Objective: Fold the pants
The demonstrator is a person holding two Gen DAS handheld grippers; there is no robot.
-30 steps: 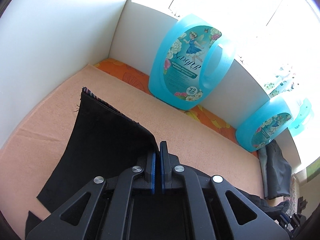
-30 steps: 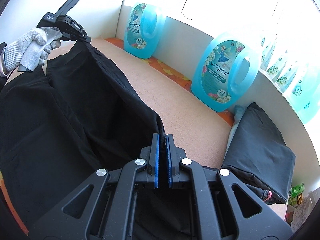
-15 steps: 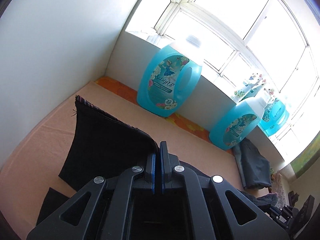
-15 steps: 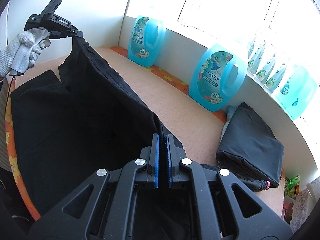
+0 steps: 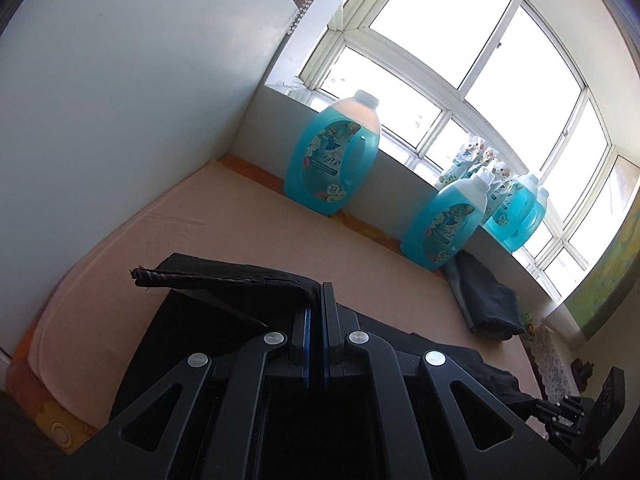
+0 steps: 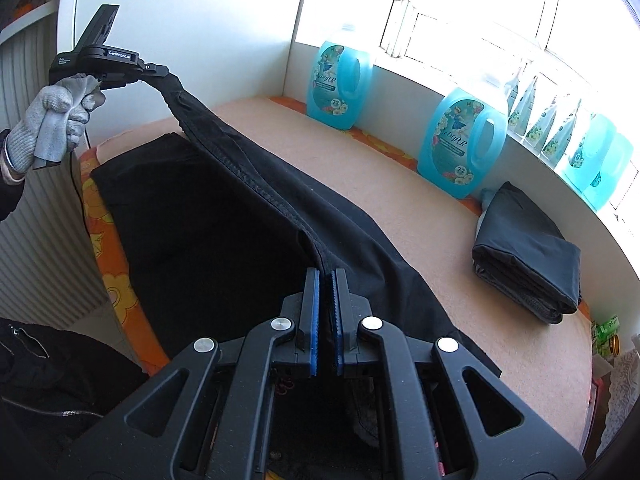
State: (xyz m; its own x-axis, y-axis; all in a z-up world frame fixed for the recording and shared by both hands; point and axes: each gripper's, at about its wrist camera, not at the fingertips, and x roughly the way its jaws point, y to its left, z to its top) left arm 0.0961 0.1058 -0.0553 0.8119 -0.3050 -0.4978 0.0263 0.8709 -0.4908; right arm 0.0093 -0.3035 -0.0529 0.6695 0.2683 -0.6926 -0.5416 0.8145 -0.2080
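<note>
pants (image 6: 224, 216) | black, stitched seam | edge lifted taut between both ends | rest draped over peach-covered surface, hanging off its near side

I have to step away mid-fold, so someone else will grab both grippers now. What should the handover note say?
Left gripper: shut on a raised edge of the black pants, held up at the far end.
Right gripper: shut on the same edge at the near end, so the edge spans the air between the two.
The rest of the pants lies on the peach mat.
A folded dark garment sits by the blue jugs.
Done: the edge is lifted.
Left: probably lay it over, smooth, and finish the fold.
</note>
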